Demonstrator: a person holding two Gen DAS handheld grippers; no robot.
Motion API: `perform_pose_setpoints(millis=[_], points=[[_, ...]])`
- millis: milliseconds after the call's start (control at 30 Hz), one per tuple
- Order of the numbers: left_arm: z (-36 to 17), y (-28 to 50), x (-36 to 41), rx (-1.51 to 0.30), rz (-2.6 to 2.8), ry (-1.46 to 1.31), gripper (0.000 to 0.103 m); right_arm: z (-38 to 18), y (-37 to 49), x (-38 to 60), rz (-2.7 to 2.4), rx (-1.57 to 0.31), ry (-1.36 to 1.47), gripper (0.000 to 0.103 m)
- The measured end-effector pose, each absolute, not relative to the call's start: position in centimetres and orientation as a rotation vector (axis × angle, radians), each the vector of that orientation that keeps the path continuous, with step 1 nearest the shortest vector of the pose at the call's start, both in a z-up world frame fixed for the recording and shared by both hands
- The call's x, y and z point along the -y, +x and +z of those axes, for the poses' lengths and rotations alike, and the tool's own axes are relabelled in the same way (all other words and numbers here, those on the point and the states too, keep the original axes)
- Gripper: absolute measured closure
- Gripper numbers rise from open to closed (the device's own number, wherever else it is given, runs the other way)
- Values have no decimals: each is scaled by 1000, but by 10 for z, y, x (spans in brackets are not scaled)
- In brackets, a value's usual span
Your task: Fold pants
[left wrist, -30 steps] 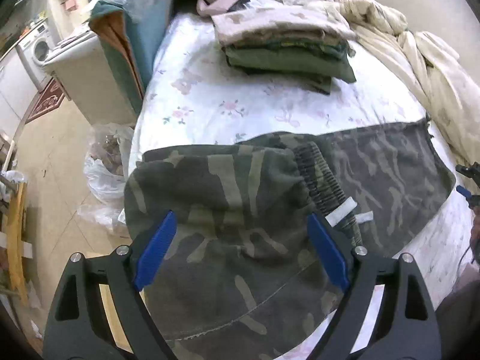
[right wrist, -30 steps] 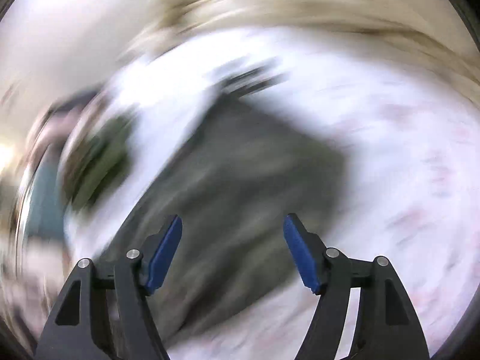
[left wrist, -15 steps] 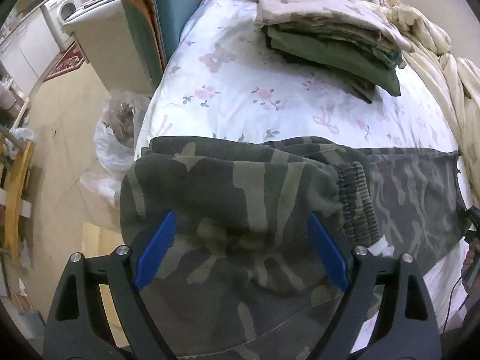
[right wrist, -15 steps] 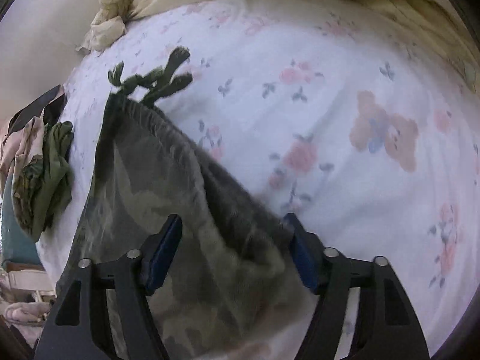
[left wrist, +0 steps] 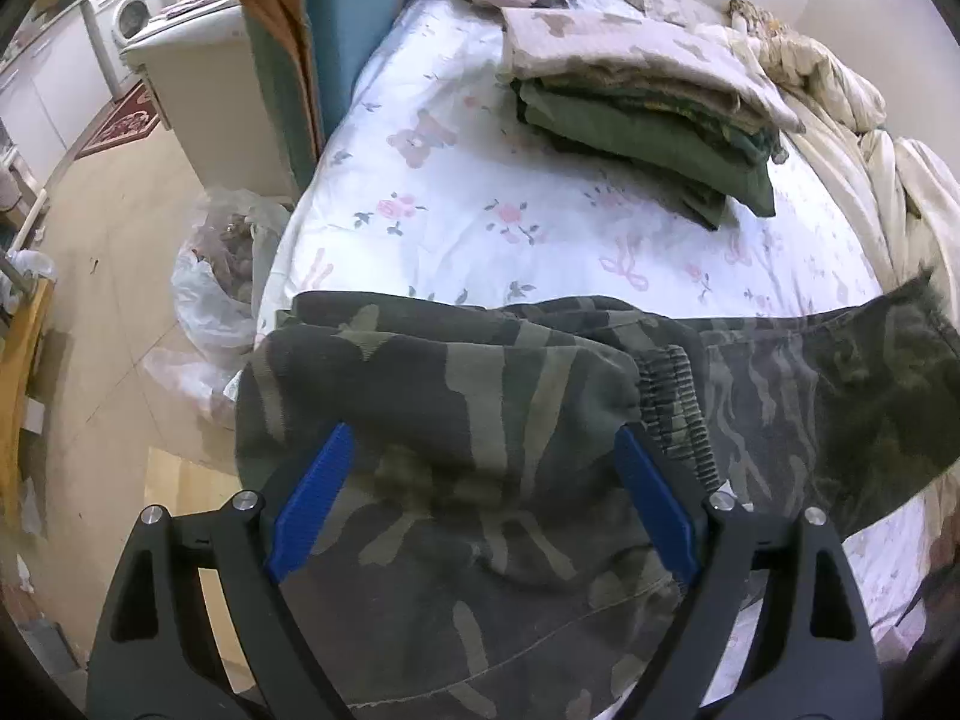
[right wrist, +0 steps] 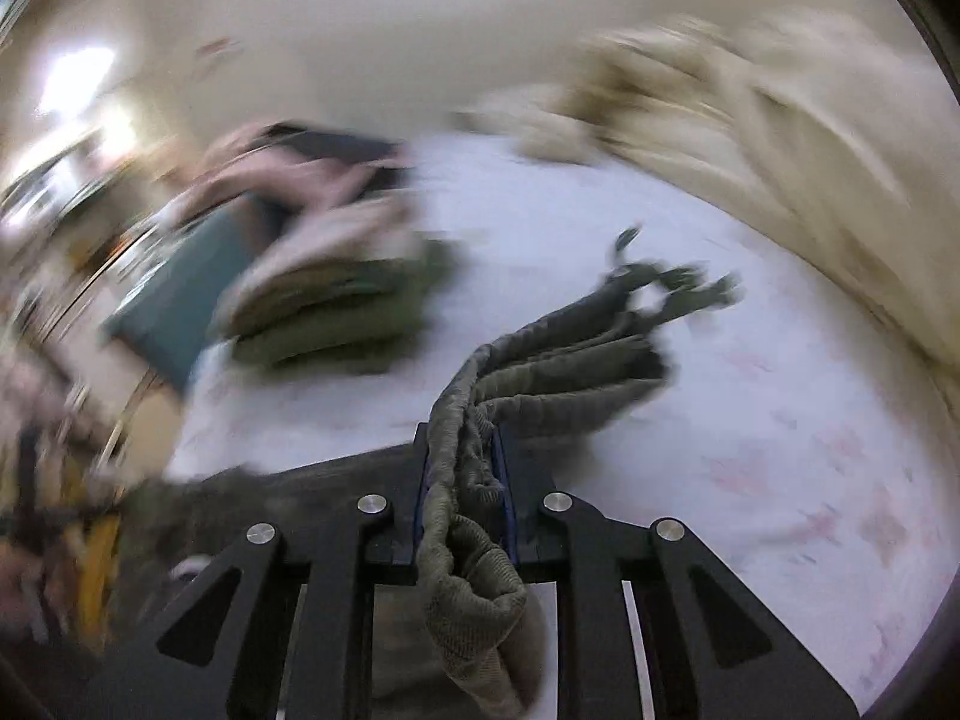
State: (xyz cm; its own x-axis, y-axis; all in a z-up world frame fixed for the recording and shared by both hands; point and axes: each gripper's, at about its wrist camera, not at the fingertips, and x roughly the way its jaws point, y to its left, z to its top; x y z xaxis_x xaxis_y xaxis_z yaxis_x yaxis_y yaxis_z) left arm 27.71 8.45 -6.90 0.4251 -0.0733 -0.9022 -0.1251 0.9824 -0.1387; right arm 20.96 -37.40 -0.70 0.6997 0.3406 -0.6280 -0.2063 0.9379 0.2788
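Observation:
Camouflage pants (left wrist: 480,408) lie folded over at the near edge of the floral bed sheet (left wrist: 480,210). My left gripper (left wrist: 483,498) is open just above the folded part, its blue pads on either side of the cloth. To the right, the pants' other end (left wrist: 888,360) is lifted off the sheet. My right gripper (right wrist: 462,468) is shut on the ribbed waistband (right wrist: 540,360) of the pants, with the drawstrings (right wrist: 678,282) hanging past it. The right wrist view is blurred by motion.
A stack of folded clothes (left wrist: 642,102) sits at the back of the bed, also in the right wrist view (right wrist: 336,300). A crumpled cream duvet (left wrist: 870,138) lies along the right side. A plastic bag (left wrist: 222,276) and a white cabinet (left wrist: 198,96) stand on the floor left.
My right gripper has closed on the waistband and lifted it off the sheet while swinging fast. My left gripper stayed open over the folded part.

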Motion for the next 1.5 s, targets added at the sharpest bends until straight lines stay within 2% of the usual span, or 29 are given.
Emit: perform_pose_setpoints(millis=[133,267,333,400,467,500,667,700,733,767,833,967,1067,1167,1233,1300,1400,1500], points=[[-68,272,-91,-1130,37,-201,16,-27,189,273,498,-813,-13,85],[-71,269,-98,-1139,43,-205,16,-94,178,205,580,-1000,-215,83],[-71,268,-102,-1147,43,-220,16,-129,165,185,601,-1088,-348,77],[-70,267,-105,-1155,34,-241,16,-131,154,179,657,-1100,-374,64],[-68,266,-107,-1153,30,-259,16,-116,150,184,718,-1101,-306,33],[-67,266,-107,-1152,28,-261,16,-106,150,188,752,-1098,-253,32],[-59,263,-98,-1137,-10,-249,16,-64,167,223,690,-959,-25,36],[-58,263,-96,-1135,-13,-244,16,-63,185,234,610,-958,57,41],[-56,263,-95,-1137,-19,-246,16,-65,200,242,551,-969,115,59],[-55,264,-95,-1137,-25,-254,16,-68,217,248,489,-984,161,72],[-50,266,-96,-1119,-13,-267,16,-80,249,263,381,-1011,243,78],[-51,272,-99,-1115,6,-280,16,-110,284,271,287,-1070,320,79],[-56,277,-97,-1127,8,-262,16,-127,299,246,412,-1111,367,79],[-60,281,-94,-1140,1,-260,16,-136,302,202,444,-1162,178,83],[-59,282,-93,-1143,-5,-272,16,-149,309,201,411,-1233,175,85],[-56,283,-92,-1139,-17,-286,16,-139,306,216,387,-1255,218,85],[-49,282,-85,-1125,-44,-278,16,-98,276,241,432,-1162,248,83],[-45,280,-80,-1116,-57,-270,16,-94,240,249,459,-1204,249,83]])
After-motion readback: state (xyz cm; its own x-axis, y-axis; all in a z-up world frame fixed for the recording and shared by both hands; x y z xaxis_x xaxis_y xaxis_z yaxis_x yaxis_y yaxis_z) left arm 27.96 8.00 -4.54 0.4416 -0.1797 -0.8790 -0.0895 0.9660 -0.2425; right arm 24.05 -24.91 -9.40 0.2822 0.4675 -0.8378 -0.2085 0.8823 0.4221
